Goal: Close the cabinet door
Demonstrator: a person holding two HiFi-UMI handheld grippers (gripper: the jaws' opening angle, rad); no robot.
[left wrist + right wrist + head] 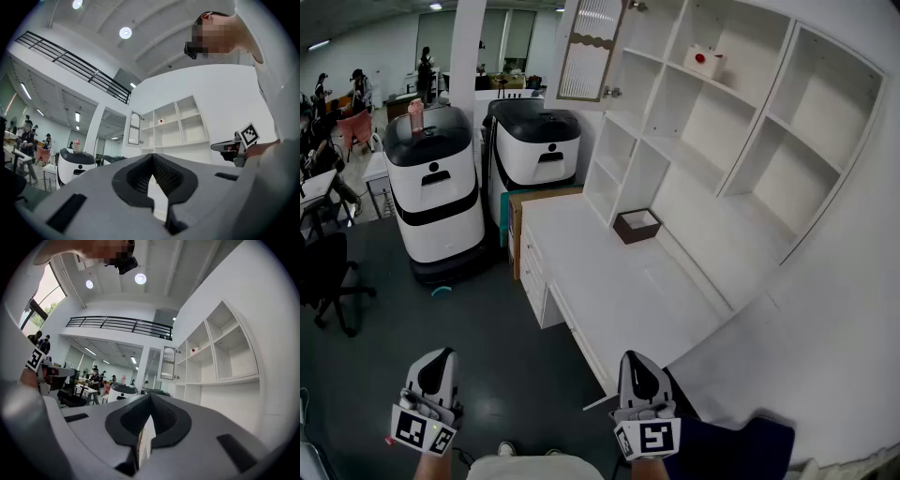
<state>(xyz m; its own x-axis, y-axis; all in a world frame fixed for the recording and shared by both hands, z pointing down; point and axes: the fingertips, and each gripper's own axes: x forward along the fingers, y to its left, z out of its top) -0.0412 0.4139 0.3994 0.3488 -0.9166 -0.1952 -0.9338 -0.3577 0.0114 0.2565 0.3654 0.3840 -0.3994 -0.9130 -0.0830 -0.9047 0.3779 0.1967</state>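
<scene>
One target: cabinet door [592, 49], glass-panelled, swung out and not yet shut.
Door place: top left corner of the white shelving [741, 122], high above the desk [619, 291].
Door long axis: upright. Its right edge sits against the shelving and its left edge stands out into the room.
Door fittings: two small metal bits on the shelving-side edge; hinges or knobs, cannot tell.
Way from fingers: up and ahead, well apart from both tools; nothing touches the door.
Nearer tool: right gripper [637, 367], low by the desk's near corner, jaws pressed together with nothing between them. From its own view the door sits above and slightly right of the jaw tips.
Farther tool: left gripper [441, 366], low over the dark floor and further left, jaws together too, empty. From its own view the door sits above and slightly left of the tips.
Judged next need: raise the right one to the door's free left edge and push it toward the shelving; closed jaws should do for a push.
Judged risk: long upward reach, and the tip could slip off the glass panel.
</scene>
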